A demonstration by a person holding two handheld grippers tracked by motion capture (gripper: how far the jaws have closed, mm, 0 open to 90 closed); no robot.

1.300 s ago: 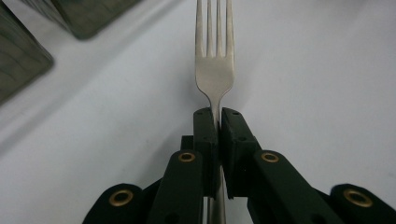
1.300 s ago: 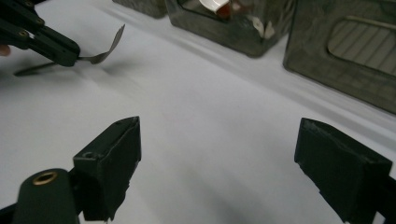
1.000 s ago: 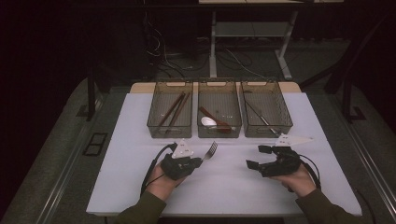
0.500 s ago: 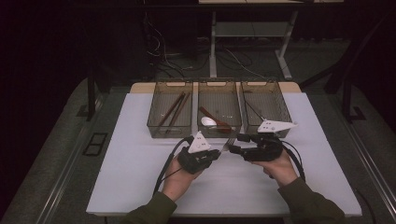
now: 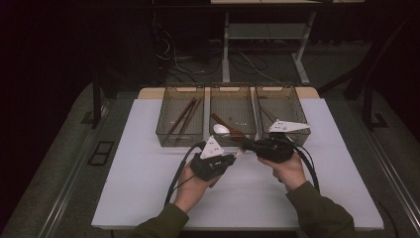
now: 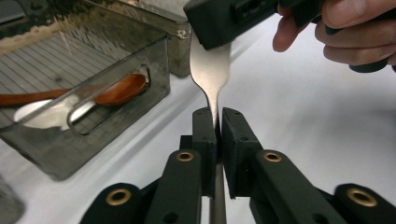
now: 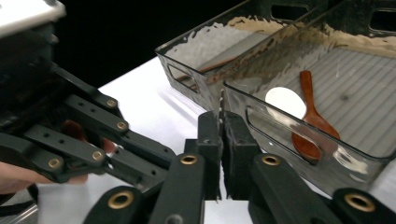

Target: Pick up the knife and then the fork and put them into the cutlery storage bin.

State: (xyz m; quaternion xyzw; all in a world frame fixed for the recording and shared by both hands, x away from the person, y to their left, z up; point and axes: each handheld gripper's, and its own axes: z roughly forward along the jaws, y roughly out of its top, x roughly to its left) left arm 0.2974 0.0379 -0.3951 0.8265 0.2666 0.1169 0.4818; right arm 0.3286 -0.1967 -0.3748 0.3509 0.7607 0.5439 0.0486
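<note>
Fingers of both grippers (image 6: 215, 123) (image 7: 222, 123) clamp the fork (image 6: 211, 70).

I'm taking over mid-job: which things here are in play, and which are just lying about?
In play:
- fork
- left tongs, shut on its handle
- right tongs, shut on its prongs

Lying about:
- wooden spoon
- white spoon
- chopsticks
- three bins
</note>
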